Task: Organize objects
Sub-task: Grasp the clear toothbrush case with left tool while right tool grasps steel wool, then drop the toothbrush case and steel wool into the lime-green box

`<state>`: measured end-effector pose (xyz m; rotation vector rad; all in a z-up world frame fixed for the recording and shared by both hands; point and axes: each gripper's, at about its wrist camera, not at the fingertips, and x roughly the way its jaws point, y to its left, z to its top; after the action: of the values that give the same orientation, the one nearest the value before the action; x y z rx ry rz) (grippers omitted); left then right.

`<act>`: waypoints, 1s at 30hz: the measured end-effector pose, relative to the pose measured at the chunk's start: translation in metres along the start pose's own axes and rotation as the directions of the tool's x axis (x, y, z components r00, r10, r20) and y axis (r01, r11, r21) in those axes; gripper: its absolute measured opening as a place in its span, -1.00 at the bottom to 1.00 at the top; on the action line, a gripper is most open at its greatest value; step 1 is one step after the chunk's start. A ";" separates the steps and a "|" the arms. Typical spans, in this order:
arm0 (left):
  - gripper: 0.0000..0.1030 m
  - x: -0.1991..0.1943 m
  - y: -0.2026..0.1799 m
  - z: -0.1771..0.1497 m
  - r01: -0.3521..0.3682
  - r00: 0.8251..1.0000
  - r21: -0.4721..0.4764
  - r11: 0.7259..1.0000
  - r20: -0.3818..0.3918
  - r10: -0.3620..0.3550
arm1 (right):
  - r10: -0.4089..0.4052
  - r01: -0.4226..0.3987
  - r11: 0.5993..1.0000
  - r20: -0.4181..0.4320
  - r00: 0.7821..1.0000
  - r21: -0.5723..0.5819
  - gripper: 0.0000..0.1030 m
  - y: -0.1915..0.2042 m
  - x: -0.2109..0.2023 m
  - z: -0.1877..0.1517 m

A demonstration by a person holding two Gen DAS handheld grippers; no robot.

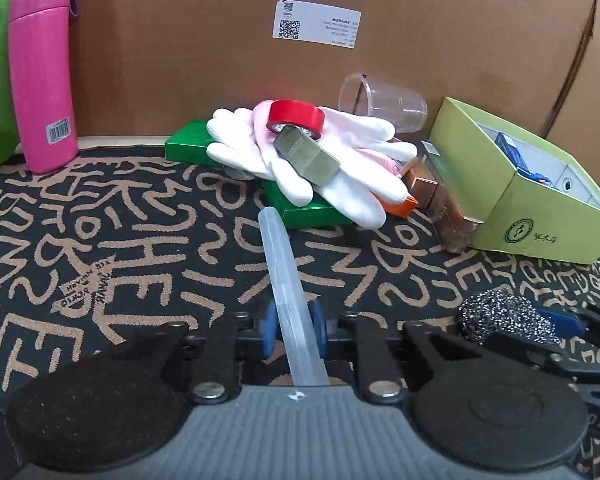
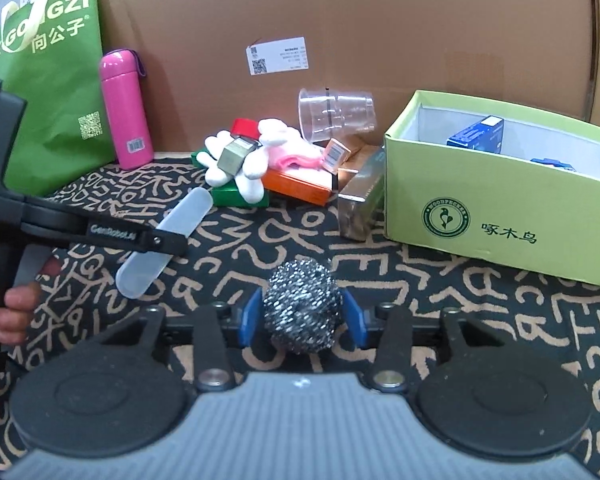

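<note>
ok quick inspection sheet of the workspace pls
surface: black cloth with tan lettering
job's things: translucent case, steel scourer, green box holding blue packs
clutter: pile of white gloves, red tape, metal block, clear cup, small cartons
grippers: left gripper shut on the case; right gripper shut on the scourer
cables: nothing seen
surroundings: cardboard wall, pink flask, green bag

- Even indoor light, fairly bright, no hard shadows; only soft dark patches under the glove pile (image 1: 300, 160).
- Mild glare on pink bottle (image 1: 40, 72) & clear cup (image 1: 384, 104); small sheen on cardboard wall (image 2: 380, 20).
- Strong fisheye bend at edges; dark corner vignette, both views.
- Centre sharp enough; label text (image 1: 316, 26) too soft to read; rims slightly smeared.
</note>
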<state>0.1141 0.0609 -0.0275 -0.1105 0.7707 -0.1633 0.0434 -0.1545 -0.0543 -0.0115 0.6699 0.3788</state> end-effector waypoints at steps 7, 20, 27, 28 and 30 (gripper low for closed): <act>-0.62 0.004 -0.004 0.000 -0.013 1.000 0.020 1.000 0.027 0.013 | 0.002 -0.002 1.000 -0.035 0.999 -0.012 -0.07 0.006 0.017 0.000; -0.80 -0.023 -0.006 0.001 0.045 0.996 -0.001 0.999 0.072 -0.045 | 0.010 -0.009 1.000 0.043 0.999 -0.026 -0.27 0.008 -0.006 0.008; -0.80 -0.054 -0.036 0.029 0.155 0.973 0.054 0.986 0.165 -0.162 | -0.026 0.027 1.000 0.184 0.983 -0.004 -0.27 -0.013 -0.049 0.027; -0.80 -0.056 -0.044 0.034 0.176 0.967 0.074 0.982 0.175 -0.186 | -0.042 0.043 0.999 0.204 0.978 -0.003 -0.27 -0.018 -0.055 0.030; -0.80 -0.058 -0.063 0.046 0.215 0.954 0.117 0.970 0.189 -0.234 | -0.075 0.077 0.997 0.243 0.967 0.003 -0.27 -0.028 -0.069 0.036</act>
<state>0.0987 0.0112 0.0548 -0.1225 0.5451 -0.3992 0.0256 -0.1991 0.0125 0.0027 0.4239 0.3024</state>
